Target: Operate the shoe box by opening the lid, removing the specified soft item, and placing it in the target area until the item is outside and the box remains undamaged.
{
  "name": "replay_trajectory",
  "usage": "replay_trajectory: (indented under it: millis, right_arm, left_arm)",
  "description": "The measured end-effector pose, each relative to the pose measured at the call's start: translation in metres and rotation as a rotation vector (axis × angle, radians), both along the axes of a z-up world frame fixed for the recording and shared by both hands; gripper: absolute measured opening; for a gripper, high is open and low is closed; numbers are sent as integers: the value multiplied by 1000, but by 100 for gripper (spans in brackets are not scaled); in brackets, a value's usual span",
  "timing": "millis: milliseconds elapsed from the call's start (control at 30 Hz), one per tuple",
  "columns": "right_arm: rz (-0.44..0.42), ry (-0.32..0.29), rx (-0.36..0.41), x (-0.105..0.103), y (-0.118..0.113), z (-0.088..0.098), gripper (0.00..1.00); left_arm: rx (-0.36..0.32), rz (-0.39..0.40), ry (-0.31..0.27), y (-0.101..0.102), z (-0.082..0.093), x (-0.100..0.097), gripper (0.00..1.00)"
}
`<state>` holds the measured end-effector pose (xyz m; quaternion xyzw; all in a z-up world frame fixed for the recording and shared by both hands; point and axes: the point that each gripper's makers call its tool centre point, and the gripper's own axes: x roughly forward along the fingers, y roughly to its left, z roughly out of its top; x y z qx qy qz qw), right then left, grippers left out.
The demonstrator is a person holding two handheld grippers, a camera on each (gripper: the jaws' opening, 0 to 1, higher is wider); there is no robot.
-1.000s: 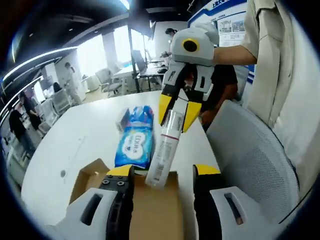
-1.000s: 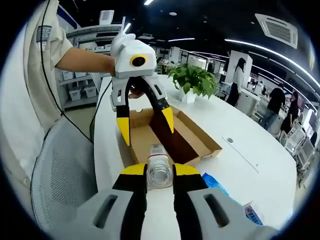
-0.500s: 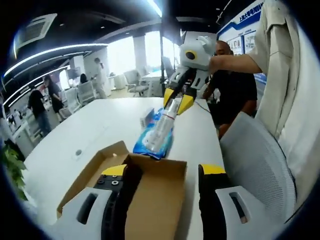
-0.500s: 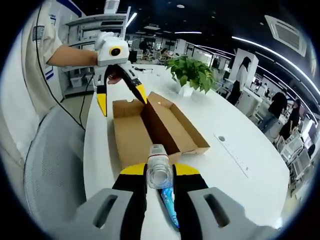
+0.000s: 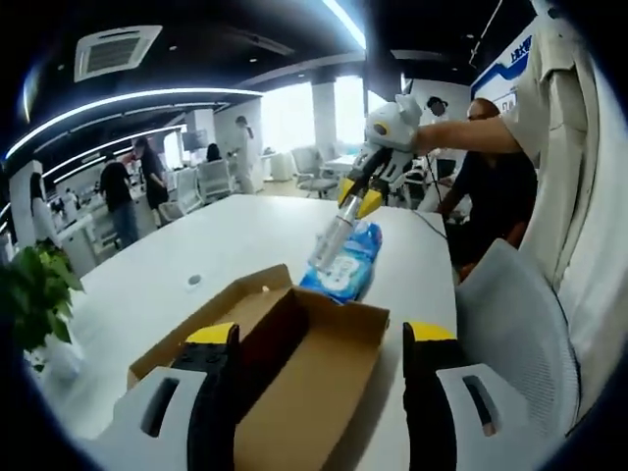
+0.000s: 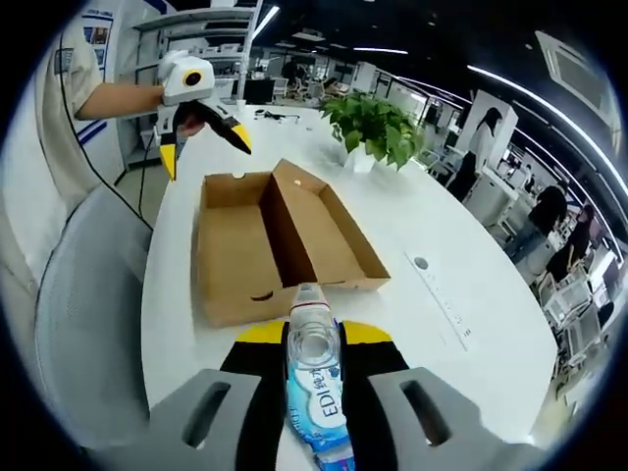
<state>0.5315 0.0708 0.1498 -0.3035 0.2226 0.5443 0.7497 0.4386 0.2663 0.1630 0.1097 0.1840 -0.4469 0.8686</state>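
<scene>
The brown shoe box [image 6: 265,235] lies open on the white table [image 6: 461,255], lid folded flat beside the tray, with nothing visible inside. My right gripper [image 6: 314,339] is shut on a clear plastic bottle [image 6: 311,314], held above a blue soft pack [image 6: 322,417] that lies on the table. In the left gripper view the right gripper [image 5: 358,199] holds the bottle [image 5: 332,240] tilted over the blue pack [image 5: 345,273], beyond the box [image 5: 294,363]. My left gripper [image 5: 322,334] is open over the box's near end. The left gripper [image 6: 204,152] hangs open past the box's far corner.
A grey mesh chair [image 6: 78,324] stands along the table's edge by the person holding the grippers. A potted plant [image 6: 378,128] sits on the table beyond the box. Several people stand and sit in the office behind [image 5: 123,196].
The right gripper has carried the bottle away from the box and now holds it over the blue pack. The left gripper has drawn back from the box, still open.
</scene>
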Motion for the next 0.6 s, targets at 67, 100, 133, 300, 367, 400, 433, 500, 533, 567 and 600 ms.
replay_trajectory:
  millis: [67, 100, 133, 300, 367, 400, 433, 500, 533, 567, 600]
  right_arm:
    - [6, 3, -16, 6, -3, -1, 16]
    - [10, 3, -22, 8, -4, -2, 16]
    - [10, 5, -28, 11, -5, -2, 16]
    - [17, 8, -65, 27, -11, -3, 16]
    - [21, 11, -81, 32, -13, -5, 16]
    - [24, 11, -87, 34, -13, -6, 16]
    - [27, 14, -96, 35, -14, -7, 16]
    - [34, 22, -111, 39, -16, -9, 16]
    - [39, 26, -120, 40, -16, -11, 16]
    - [41, 26, -131, 42, -17, -12, 16]
    - [44, 31, -136, 44, -18, -13, 16]
  left_arm:
    - [-4, 19, -3, 4, 0, -2, 70]
    - [-7, 33, -4, 8, 0, -3, 71]
    - [-9, 40, -4, 9, -1, -4, 71]
    - [-14, 84, -2, 22, -4, -11, 73]
    - [-14, 101, 1, 26, -5, -13, 73]
    - [-12, 107, 1, 28, -5, -14, 73]
    - [-9, 115, -1, 30, -5, -15, 73]
    - [-6, 127, -3, 34, -5, -17, 74]
    - [-7, 134, -3, 36, -5, -18, 74]
    - [-7, 138, -5, 37, -5, -19, 75]
    - [-8, 145, -6, 39, -5, -20, 75]
